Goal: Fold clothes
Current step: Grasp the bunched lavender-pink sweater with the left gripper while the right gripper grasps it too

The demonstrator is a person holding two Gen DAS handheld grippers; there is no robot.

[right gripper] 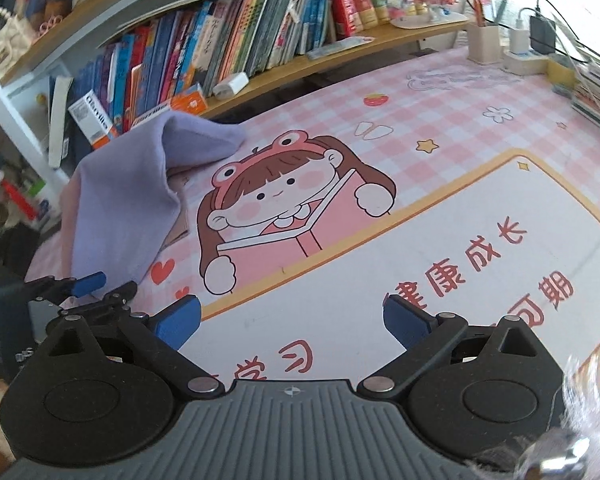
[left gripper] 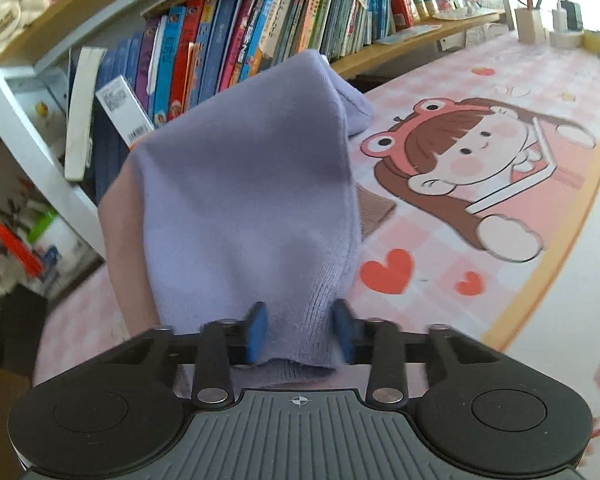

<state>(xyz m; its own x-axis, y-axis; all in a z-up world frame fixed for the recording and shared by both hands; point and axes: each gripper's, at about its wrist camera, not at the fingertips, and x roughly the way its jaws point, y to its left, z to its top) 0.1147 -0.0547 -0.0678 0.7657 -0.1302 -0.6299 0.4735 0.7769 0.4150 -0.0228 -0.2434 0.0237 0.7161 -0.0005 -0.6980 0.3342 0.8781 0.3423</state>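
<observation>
A lilac knit garment (left gripper: 244, 200) with a pale pink part along its left side hangs lifted in front of my left gripper (left gripper: 300, 330), whose blue pads are shut on its lower edge. The cloth rises above the desk mat (left gripper: 480, 280). In the right wrist view the same garment (right gripper: 124, 200) drapes at the left of the mat, and the left gripper (right gripper: 88, 286) shows below it. My right gripper (right gripper: 292, 320) is open and empty, low over the white part of the mat.
A bookshelf full of books (right gripper: 228, 48) runs along the back of the desk. A pen holder (right gripper: 484, 42), a charger and power strip (right gripper: 536, 46) and a stack of books (right gripper: 596, 96) stand at the far right. A brown patch (left gripper: 374, 208) lies under the garment.
</observation>
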